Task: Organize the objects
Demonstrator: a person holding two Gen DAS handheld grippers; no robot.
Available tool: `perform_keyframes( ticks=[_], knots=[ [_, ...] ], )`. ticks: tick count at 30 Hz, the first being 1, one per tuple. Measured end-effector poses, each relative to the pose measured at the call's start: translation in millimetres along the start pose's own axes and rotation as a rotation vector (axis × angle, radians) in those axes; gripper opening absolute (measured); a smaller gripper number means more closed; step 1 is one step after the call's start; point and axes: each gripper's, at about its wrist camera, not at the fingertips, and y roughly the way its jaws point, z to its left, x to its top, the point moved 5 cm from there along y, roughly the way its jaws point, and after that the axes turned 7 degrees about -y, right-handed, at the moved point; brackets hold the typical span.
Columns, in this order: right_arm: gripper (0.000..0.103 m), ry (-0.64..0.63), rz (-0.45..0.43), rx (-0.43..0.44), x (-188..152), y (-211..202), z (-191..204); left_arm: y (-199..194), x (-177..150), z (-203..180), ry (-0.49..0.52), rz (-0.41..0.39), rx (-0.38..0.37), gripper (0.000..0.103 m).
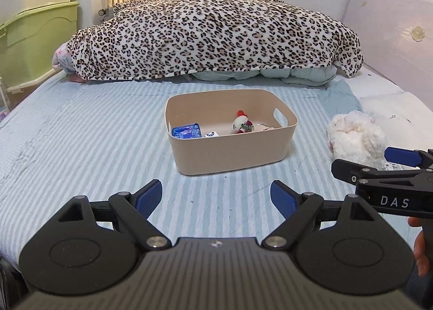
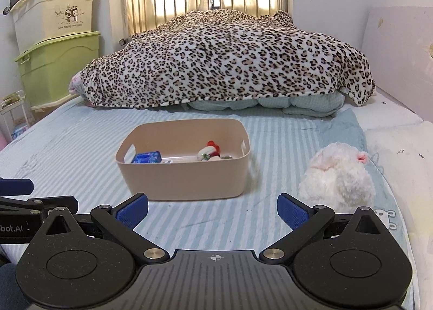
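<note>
A beige bin (image 1: 232, 153) (image 2: 186, 180) stands on the striped bed. Inside it lie a blue packet (image 1: 186, 131) (image 2: 146, 158), a small red-and-white doll (image 1: 241, 124) (image 2: 209, 151) and some pale items. A fluffy white plush toy (image 1: 357, 138) (image 2: 338, 177) lies on the bed to the right of the bin. My left gripper (image 1: 216, 196) is open and empty, short of the bin. My right gripper (image 2: 212, 210) is open and empty, with the plush just beyond its right finger. The right gripper also shows in the left wrist view (image 1: 379, 166).
A leopard-print blanket (image 1: 216, 28) (image 2: 230, 58) is heaped over bedding across the far end of the bed. Green and cream storage boxes (image 2: 56, 39) and a suitcase stand at the left. A wall panel (image 1: 392, 34) runs along the right.
</note>
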Motion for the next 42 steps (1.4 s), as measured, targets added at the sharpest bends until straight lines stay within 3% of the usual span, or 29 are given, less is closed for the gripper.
perform_keyframes(
  ticks=[7, 16, 42],
  knots=[
    [0.103, 0.011, 0.006, 0.004, -17.5, -12.4, 0.9, -11.3, -15.0, 2.0, 0.017, -0.018, 0.026, 0.088],
    [0.103, 0.04, 0.013, 0.029, -33.4, -25.0, -4.8, -22.4, -32.1, -3.0, 0.034, -0.016, -0.004, 0.088],
    [0.103, 0.028, 0.014, 0.012, -51.8, -46.3, -3.9, -42.2, -56.5, -17.7, 0.056, -0.033, -0.023, 0.088]
  ],
)
